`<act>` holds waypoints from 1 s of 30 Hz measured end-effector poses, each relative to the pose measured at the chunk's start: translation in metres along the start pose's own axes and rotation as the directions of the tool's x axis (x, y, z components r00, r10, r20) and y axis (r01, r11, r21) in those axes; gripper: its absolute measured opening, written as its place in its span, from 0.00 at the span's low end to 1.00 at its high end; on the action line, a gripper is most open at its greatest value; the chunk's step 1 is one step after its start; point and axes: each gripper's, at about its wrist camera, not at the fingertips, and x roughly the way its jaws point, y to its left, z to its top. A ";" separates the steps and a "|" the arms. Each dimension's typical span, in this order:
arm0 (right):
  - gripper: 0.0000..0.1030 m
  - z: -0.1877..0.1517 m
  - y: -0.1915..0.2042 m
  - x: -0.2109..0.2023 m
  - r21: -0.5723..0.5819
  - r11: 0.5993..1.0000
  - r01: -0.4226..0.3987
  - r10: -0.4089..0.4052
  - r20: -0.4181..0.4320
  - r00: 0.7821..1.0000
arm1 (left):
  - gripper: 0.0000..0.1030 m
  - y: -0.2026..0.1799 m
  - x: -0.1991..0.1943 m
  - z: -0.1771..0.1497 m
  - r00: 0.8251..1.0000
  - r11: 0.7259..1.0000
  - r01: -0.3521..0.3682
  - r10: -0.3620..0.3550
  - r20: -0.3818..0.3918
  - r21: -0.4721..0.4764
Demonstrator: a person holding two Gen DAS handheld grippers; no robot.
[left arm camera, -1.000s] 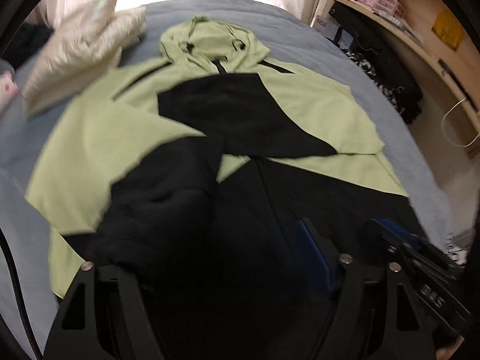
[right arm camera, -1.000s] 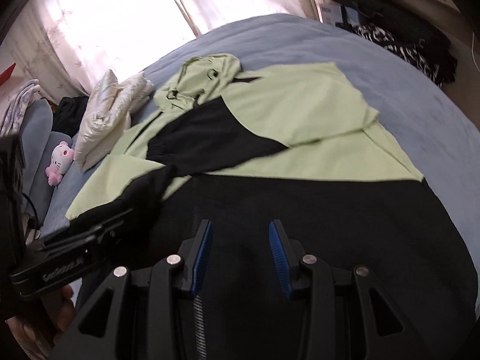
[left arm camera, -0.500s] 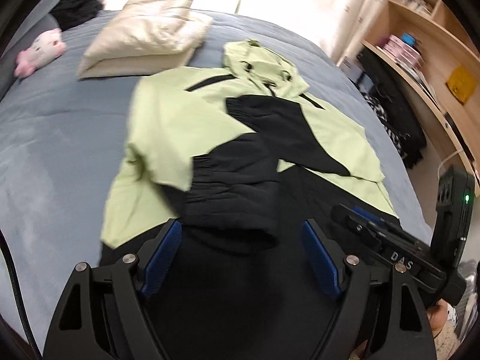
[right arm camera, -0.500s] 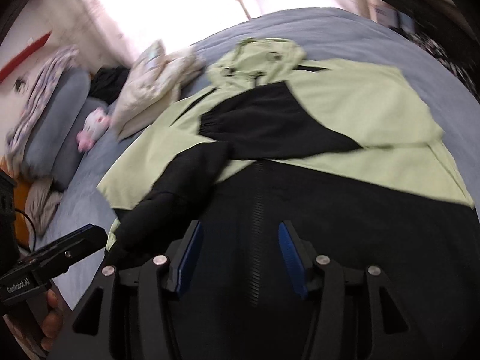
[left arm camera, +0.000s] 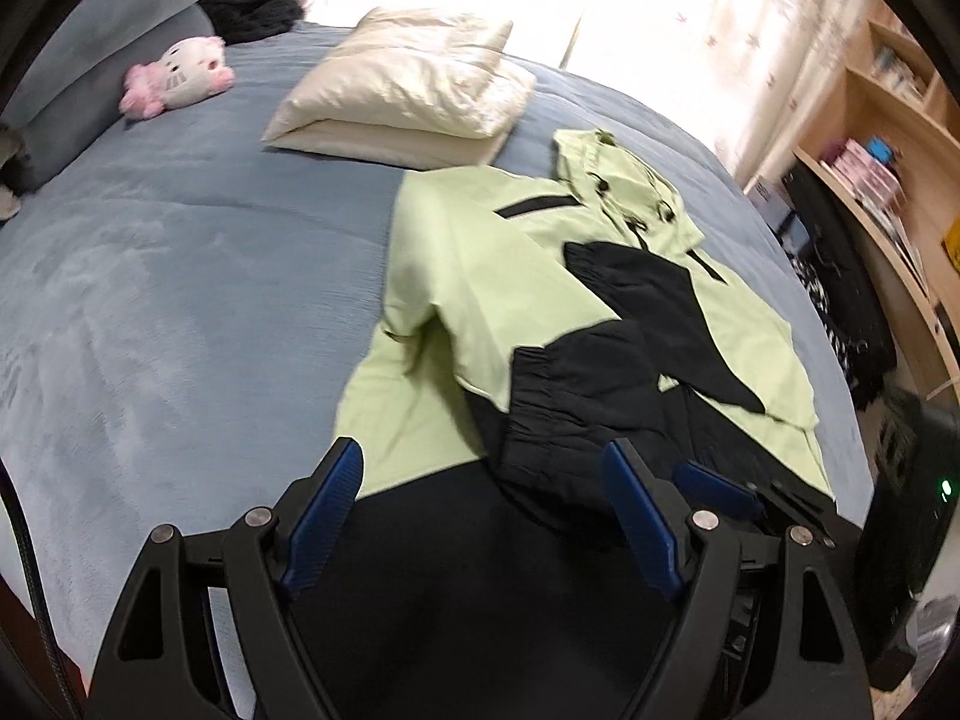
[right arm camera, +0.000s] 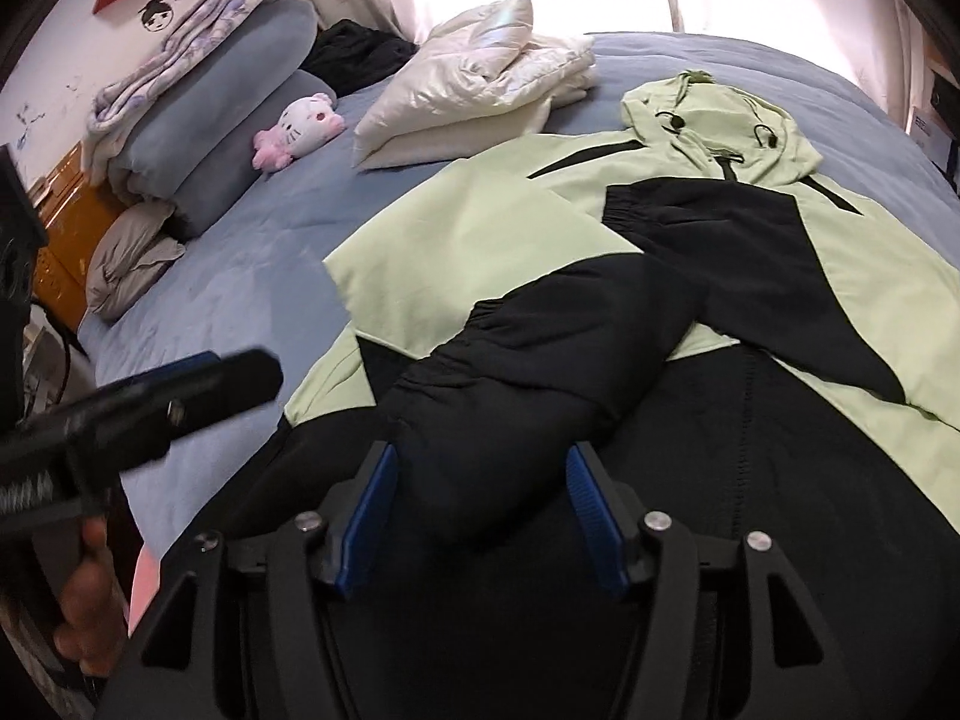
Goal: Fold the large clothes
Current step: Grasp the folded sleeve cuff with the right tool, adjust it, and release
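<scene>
Green-and-black jacket on the bed: my left tongs gape empty, right tongs opening over the sleeve; I should grip the hem evenly.

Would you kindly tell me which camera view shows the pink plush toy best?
The right wrist view: the plush toy lies face-on beside the grey bolsters, sharp and unobstructed. The left wrist view shows it too, but smaller, near the frame's curved edge.
</scene>
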 end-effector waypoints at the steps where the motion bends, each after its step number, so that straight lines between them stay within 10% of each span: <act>1: 0.57 -0.001 0.002 -0.002 -0.008 1.000 -0.002 0.003 0.005 1.000 | 0.78 0.005 0.000 0.001 1.000 1.000 -0.005 0.005 0.004 -0.012; 11: 0.58 -0.003 0.039 0.017 -0.206 0.977 0.056 -0.060 -0.013 0.998 | 0.78 0.019 0.009 -0.004 1.000 0.999 -0.011 0.011 -0.014 -0.038; 14: 0.57 -0.001 0.041 0.040 -0.285 0.937 0.201 -0.215 -0.018 0.976 | 0.78 0.024 0.010 -0.004 1.000 0.999 -0.015 0.014 -0.020 -0.047; 17: 0.09 0.002 0.035 0.052 -0.327 0.903 0.280 -0.307 -0.032 0.951 | 0.78 0.027 0.011 -0.003 1.000 0.998 -0.015 0.014 -0.019 -0.059; 23: 0.06 0.047 0.040 -0.004 -0.339 0.884 0.323 -0.269 0.196 0.943 | 0.78 0.022 0.016 -0.005 1.000 0.999 -0.014 0.012 -0.026 -0.049; 30: 0.09 0.089 -0.031 -0.115 -0.031 0.967 0.251 -0.190 0.567 0.801 | 0.78 0.010 0.020 -0.007 1.000 1.000 -0.009 0.008 -0.030 -0.010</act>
